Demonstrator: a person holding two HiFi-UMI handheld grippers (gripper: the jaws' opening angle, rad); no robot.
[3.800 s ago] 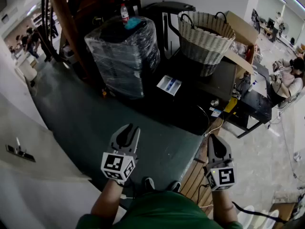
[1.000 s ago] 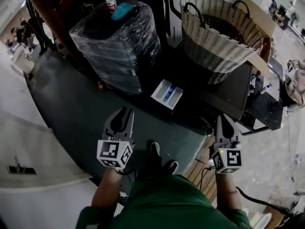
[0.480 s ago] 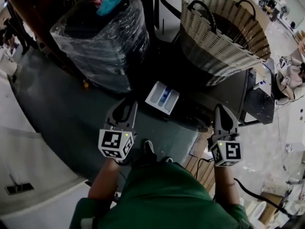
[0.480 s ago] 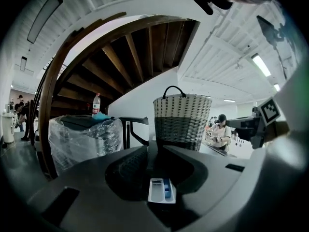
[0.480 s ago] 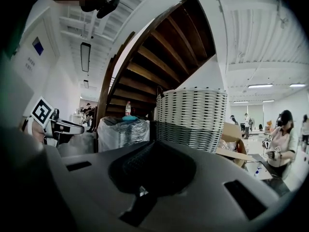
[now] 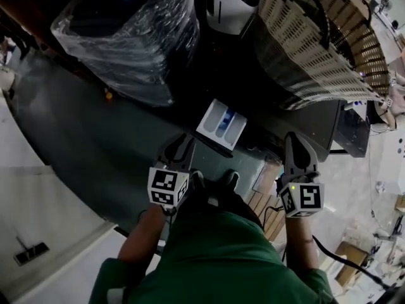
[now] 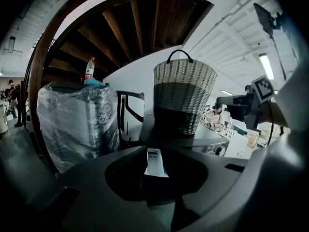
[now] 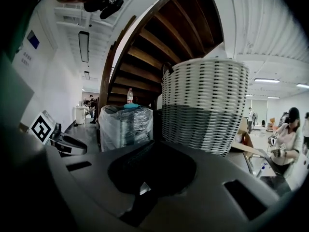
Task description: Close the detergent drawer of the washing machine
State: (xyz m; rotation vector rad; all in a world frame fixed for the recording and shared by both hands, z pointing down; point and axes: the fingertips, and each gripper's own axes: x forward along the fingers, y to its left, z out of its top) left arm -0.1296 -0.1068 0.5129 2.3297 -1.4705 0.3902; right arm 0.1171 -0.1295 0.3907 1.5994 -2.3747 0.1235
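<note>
The detergent drawer (image 6: pixel 221 123) stands pulled out from the dark washing machine (image 6: pixel 307 126). It is white with a blue insert. My left gripper (image 6: pixel 181 143) is shut and empty, its tips just short of the drawer's front left corner. In the left gripper view the drawer (image 7: pixel 154 162) shows straight ahead through the gap behind the left gripper's (image 7: pixel 157 148) closed tips. My right gripper (image 6: pixel 295 139) is shut and empty, held at the machine's front edge to the right of the drawer. In the right gripper view the right gripper (image 8: pixel 155 144) points at the basket.
A large wicker basket (image 6: pixel 319 43) sits on top of the machine. A plastic-wrapped bulky item (image 6: pixel 126 33) stands at the left on the green floor (image 6: pixel 82 132). My shoes (image 6: pixel 215 181) and a wooden pallet (image 6: pixel 261 201) lie below. A person (image 8: pixel 286 134) sits at the far right.
I have stepped closer to the machine. The left gripper has moved forward and right, up to the drawer's front. The right gripper has kept its place beside the drawer.
</note>
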